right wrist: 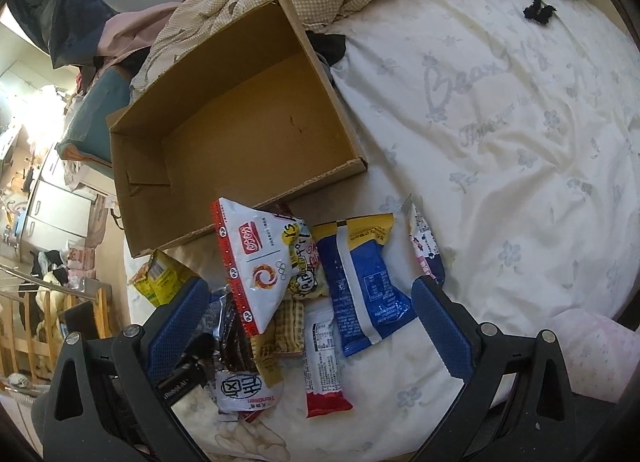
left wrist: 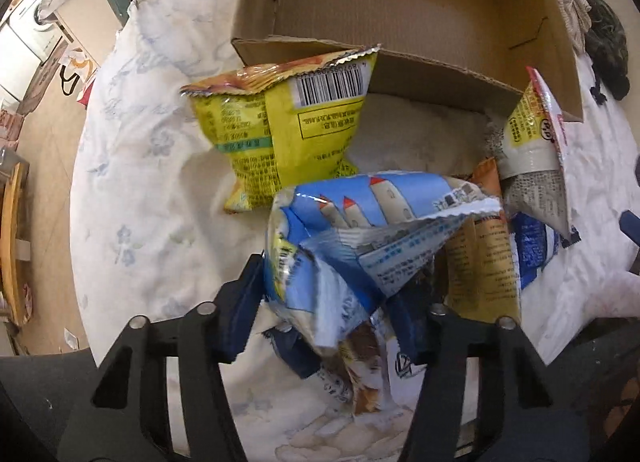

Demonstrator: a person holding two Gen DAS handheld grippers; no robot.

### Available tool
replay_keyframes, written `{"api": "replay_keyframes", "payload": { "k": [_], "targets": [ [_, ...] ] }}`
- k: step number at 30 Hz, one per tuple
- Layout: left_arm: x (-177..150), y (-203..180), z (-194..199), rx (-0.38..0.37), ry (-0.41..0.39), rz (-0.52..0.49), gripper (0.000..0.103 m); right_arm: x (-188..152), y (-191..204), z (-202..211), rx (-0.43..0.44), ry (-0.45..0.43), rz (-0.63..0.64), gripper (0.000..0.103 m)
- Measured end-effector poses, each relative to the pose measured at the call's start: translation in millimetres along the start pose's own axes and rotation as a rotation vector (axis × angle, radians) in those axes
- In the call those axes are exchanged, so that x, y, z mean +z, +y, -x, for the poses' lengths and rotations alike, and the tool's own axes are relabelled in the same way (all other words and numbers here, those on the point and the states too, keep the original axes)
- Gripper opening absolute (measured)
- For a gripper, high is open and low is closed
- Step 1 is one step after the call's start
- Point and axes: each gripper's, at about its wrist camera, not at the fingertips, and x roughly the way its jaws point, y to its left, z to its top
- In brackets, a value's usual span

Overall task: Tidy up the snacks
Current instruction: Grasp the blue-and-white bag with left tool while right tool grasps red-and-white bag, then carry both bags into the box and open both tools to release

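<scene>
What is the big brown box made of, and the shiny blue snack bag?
The box looks like plain matte cardboard: brown, with rough cut edges. The blue snack bag seems to be glossy plastic film: it crinkles, glints, and has a zigzag sealed edge.

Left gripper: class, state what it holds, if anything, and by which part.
The left gripper is shut on the blue-and-white snack bag, pinching its crumpled lower body.

An open, empty brown cardboard box (right wrist: 248,118) lies on the bed. Just before it, crinkled foil snack packets cluster: yellow barcode packet (left wrist: 288,126), light-blue tower-printed packet (left wrist: 360,222), white-and-red packet (right wrist: 256,262), dark-blue packet (right wrist: 360,282).
</scene>
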Motion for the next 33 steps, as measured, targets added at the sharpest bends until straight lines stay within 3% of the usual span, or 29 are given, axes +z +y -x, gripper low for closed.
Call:
{"api": "replay_keyframes", "payload": {
  "k": [7, 11, 15, 18, 20, 23, 28, 33],
  "targets": [
    [-8.9, 3.0, 66.2, -0.097, -0.040, 0.011, 0.044, 1.9, -1.6, 2.1, 0.021, -0.003, -0.012, 0.103],
    [-2.0, 11.5, 92.7, -0.112, -0.041, -0.015, 0.044, 8.5, 7.7, -6.4, 0.019, 0.030, 0.017, 0.103],
    [9.8, 27.8, 95.2, -0.039, -0.084, -0.038, 0.044, 14.2, 26.3, -21.9, -0.045, 0.045, 0.105, 0.103],
    [16.5, 41.7, 84.7, -0.058, -0.103, 0.000, 0.044, 15.9, 39.3, -40.5, -0.076, 0.085, 0.170, 0.097],
    [16.2, 47.9, 78.6, -0.032, -0.115, 0.016, 0.044, 13.0, 45.8, -54.6, -0.074, 0.129, 0.202, 0.089],
    [18.1, 50.1, 76.4, -0.056, -0.107, 0.035, 0.044, 10.5, 52.3, -69.8, -0.096, 0.162, 0.228, 0.088],
    [18.1, 50.5, 76.2, -0.033, -0.123, 0.036, 0.044, 17.5, 63.4, -91.1, -0.145, 0.170, 0.274, 0.088],
    [19.7, 55.3, 73.9, -0.017, -0.126, 0.047, 0.044, 19.7, 67.3, -101.7, -0.129, 0.198, 0.295, 0.057]
  ]
}}
